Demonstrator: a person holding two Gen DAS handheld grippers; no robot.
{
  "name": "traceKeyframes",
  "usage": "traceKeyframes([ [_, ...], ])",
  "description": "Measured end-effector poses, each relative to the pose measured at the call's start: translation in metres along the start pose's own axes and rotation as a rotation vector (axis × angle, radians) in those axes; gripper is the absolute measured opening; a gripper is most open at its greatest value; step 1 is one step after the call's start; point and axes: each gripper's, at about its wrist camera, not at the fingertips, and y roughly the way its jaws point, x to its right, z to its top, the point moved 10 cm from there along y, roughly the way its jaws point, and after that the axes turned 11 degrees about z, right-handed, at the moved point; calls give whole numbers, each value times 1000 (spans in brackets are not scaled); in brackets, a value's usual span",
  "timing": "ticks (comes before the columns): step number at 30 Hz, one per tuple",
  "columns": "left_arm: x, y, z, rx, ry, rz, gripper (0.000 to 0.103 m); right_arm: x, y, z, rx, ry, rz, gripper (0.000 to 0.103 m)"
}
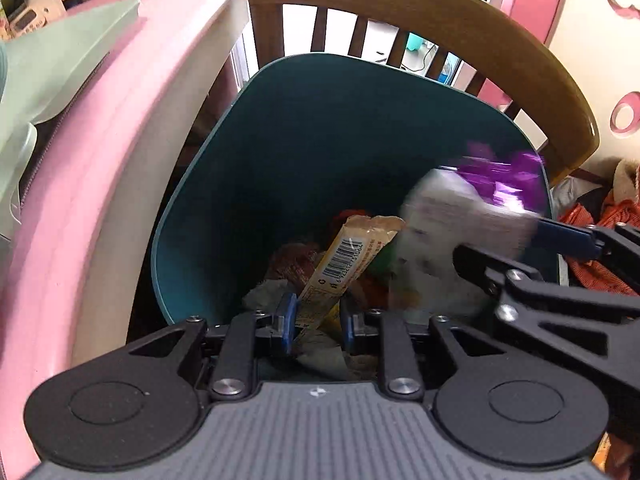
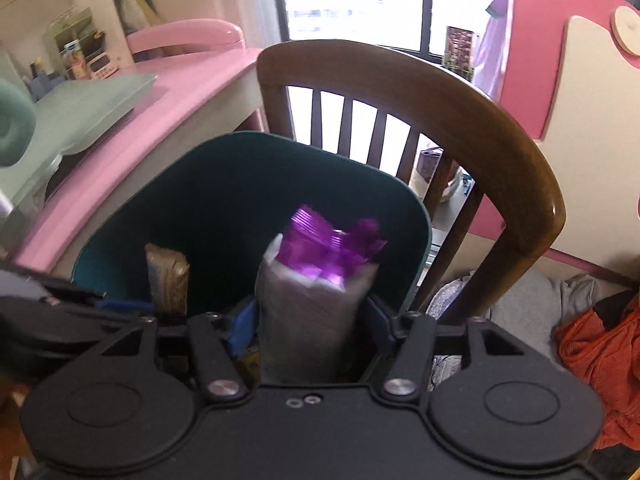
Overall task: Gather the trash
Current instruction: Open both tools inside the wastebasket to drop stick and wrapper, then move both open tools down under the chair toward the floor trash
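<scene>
I am hovering both grippers over the teal bin (image 1: pixel 224 184): left gripper (image 1: pixel 318 322) pinching the tan wrapper (image 1: pixel 348 256), right gripper (image 2: pixel 308 316) spreading around the purple-topped packet (image 2: pixel 316 280). Next, letting both drop inside.

tan wrapper (image 1: pixel 340 264) upright over teal bin (image 1: pixel 224 184).

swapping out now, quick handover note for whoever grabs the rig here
Left gripper: shut on a tan wrapper, over the teal bin.
Right gripper: pads look just clear of a purple-and-white packet, blurred, also over the bin.
Done: other trash already lies in the bin.
Left: let both pieces fall in, then look for more.
</scene>
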Motion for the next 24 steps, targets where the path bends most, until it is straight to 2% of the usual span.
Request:
traceKeyframes([
  [5,0,-3,3,5,-21,-25,24,-4,-16,0,20,-3,31,62],
  [9,-3,-16,3,42,-35,-52,32,-7,-31,-4,39,-3,51,62],
  [10,-3,-19,1,47,-36,-60,40,-8,-35,-5,45,3,56,62],
  [11,-3,-23,1,56,-34,-65,53,-10,-40,-6,54,8,63,62],
  [13,-4,-34,-2,93,-25,-69,62,-14,-49,-9,70,15,81,63],
  [16,-6,-50,-9,131,2,-76,62,-21,-64,-16,96,20,102,73],
  [24,-26,-92,-50,214,36,-110,65,-37,-103,-55,144,64,134,77],
])
